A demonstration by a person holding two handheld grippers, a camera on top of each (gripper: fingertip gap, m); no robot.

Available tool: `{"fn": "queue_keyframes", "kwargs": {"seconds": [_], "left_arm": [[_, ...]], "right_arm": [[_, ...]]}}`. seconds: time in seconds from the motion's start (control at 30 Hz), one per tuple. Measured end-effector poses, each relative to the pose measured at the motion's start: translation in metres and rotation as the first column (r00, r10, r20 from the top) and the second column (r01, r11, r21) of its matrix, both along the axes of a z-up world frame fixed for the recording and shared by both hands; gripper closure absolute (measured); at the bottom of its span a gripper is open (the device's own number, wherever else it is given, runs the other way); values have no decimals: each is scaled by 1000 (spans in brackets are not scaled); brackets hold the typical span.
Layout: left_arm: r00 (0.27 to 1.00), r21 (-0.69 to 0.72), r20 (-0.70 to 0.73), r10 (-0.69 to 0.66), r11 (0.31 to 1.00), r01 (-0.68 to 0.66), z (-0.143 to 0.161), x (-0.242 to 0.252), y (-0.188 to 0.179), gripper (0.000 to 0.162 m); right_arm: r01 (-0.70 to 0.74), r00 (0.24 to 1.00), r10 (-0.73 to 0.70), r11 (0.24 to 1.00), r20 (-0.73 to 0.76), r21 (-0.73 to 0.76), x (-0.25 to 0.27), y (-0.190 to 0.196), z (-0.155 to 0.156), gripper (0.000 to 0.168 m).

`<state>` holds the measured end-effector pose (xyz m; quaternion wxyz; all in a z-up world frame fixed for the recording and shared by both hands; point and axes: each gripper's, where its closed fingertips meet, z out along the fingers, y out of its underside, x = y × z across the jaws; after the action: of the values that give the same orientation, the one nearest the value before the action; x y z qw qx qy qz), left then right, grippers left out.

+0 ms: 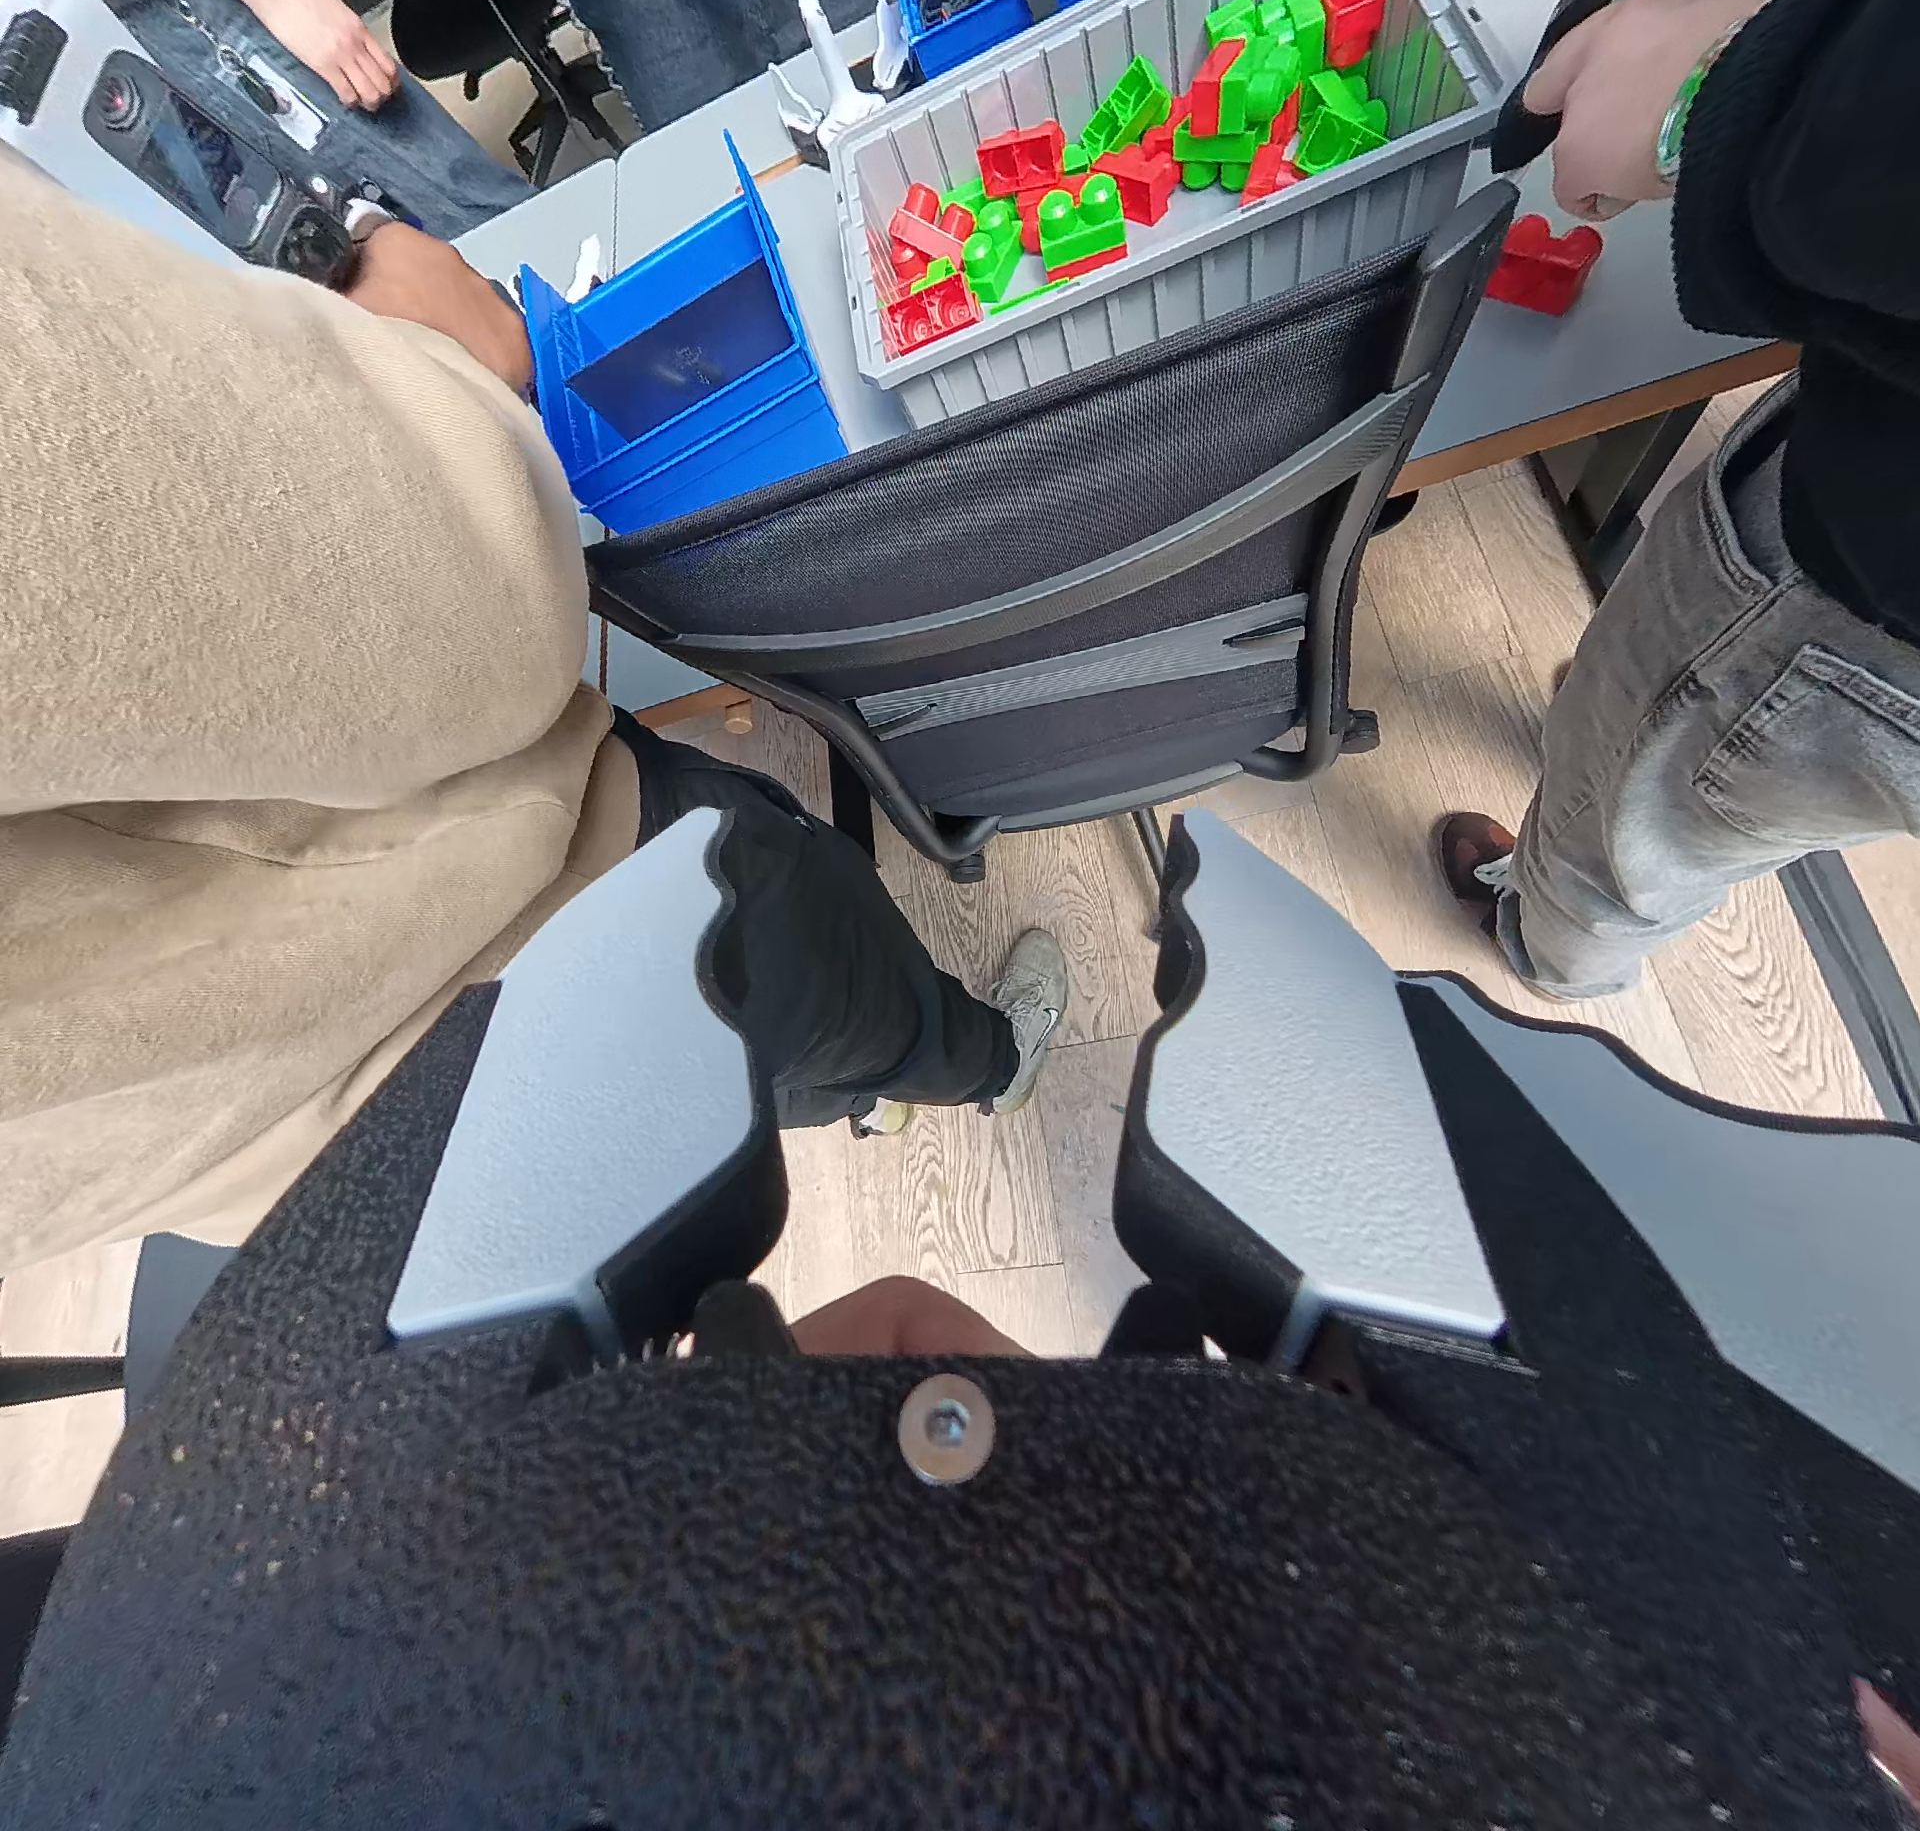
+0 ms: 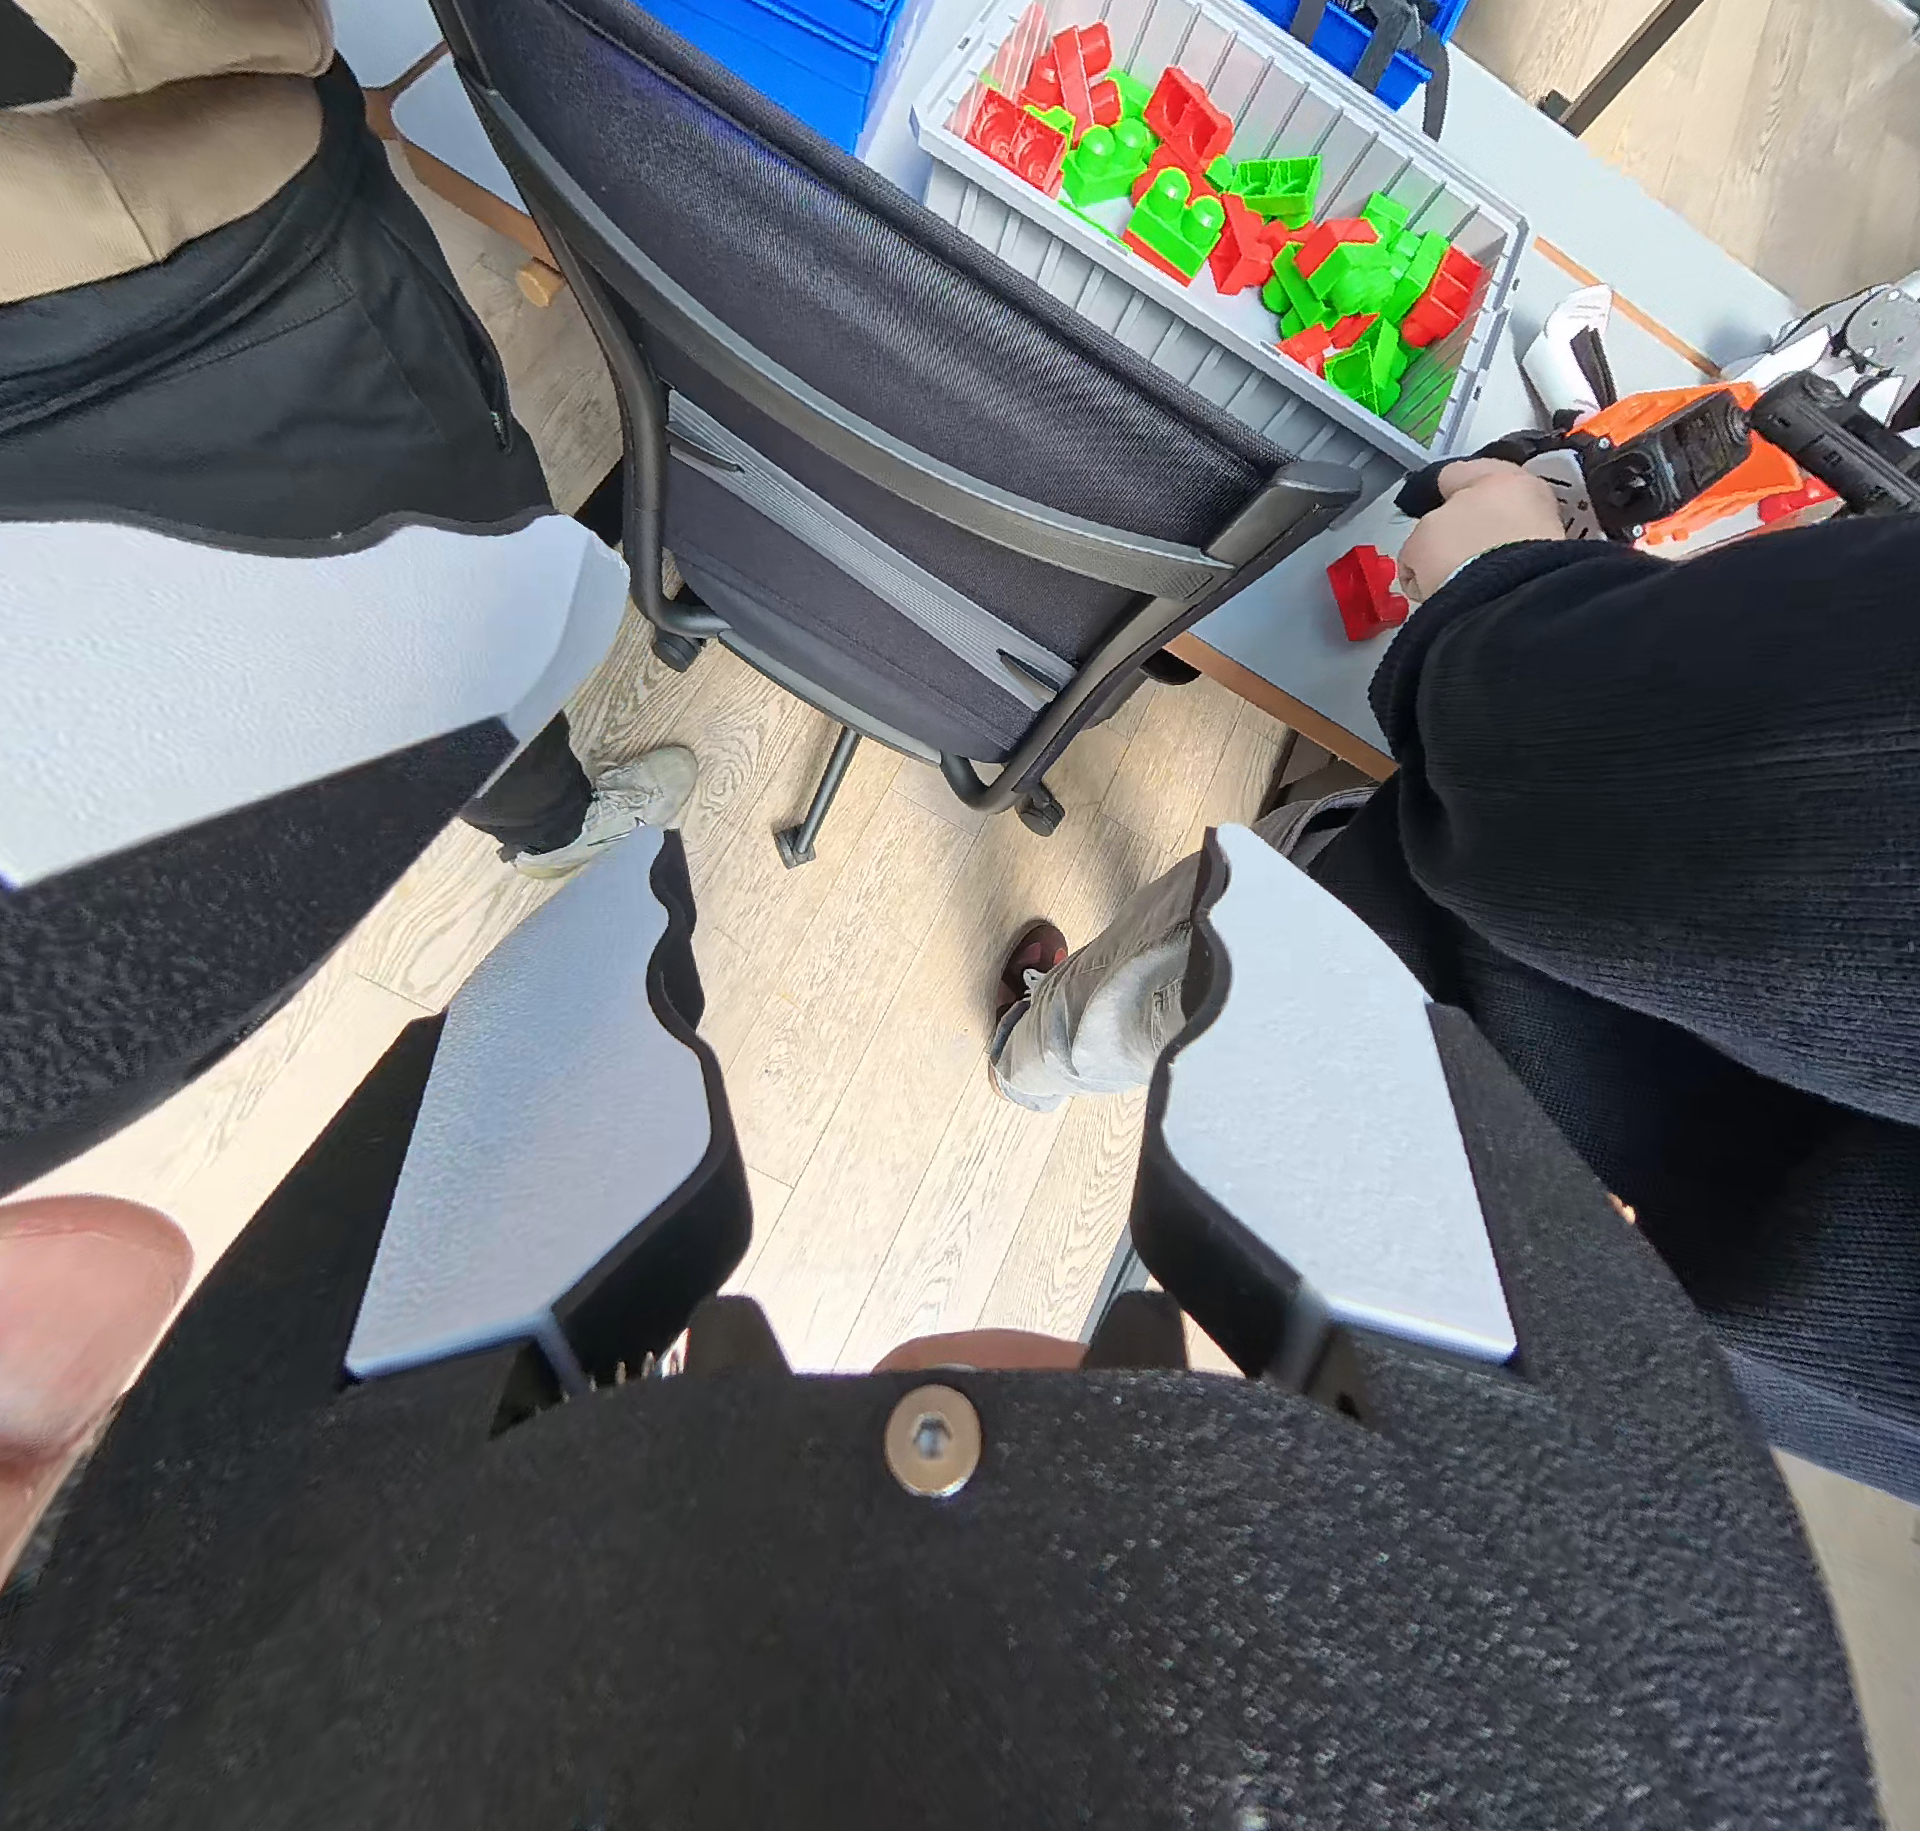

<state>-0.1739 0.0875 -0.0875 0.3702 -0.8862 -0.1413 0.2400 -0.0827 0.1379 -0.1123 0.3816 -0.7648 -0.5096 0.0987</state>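
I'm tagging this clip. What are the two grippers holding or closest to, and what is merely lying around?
At the grippers: left gripper open, empty; right gripper open, empty; both above the wooden floor, closest to the black mesh chair.

Lying around: grey bin with red and green blocks, blue bin, loose red block on the table.

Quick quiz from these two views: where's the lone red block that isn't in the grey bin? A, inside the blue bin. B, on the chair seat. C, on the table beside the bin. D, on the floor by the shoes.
C: the lone red block lies on the table, outside the grey bin, near a person's hand; neither the left gripper nor the right gripper holds anything.
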Motion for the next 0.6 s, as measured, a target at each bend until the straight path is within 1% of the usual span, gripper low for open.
{"fn": "queue_keyframes", "kwargs": {"seconds": [0.17, 0.27, 0.33, 0.6], "left_arm": [[999, -26, 49, 5, 1000, -4, -19, 2, -3, 84], [992, -39, 127, 14, 999, -9, -36, 6, -4, 83], [989, -48, 145, 16, 999, -9, -42, 7, -5, 83], [988, 5, 152, -3, 1000, 2, -39, 7, 5, 84]], "right_arm": [[42, 999, -42, 999, -7, -24, 12, 12, -10, 76], [58, 998, -59, 998, -18, -32, 16, 17, -14, 77], [61, 998, -62, 997, -23, -40, 17, 19, -16, 77], [50, 997, -52, 998, -48, -46, 14, 28, -19, 78]]}}
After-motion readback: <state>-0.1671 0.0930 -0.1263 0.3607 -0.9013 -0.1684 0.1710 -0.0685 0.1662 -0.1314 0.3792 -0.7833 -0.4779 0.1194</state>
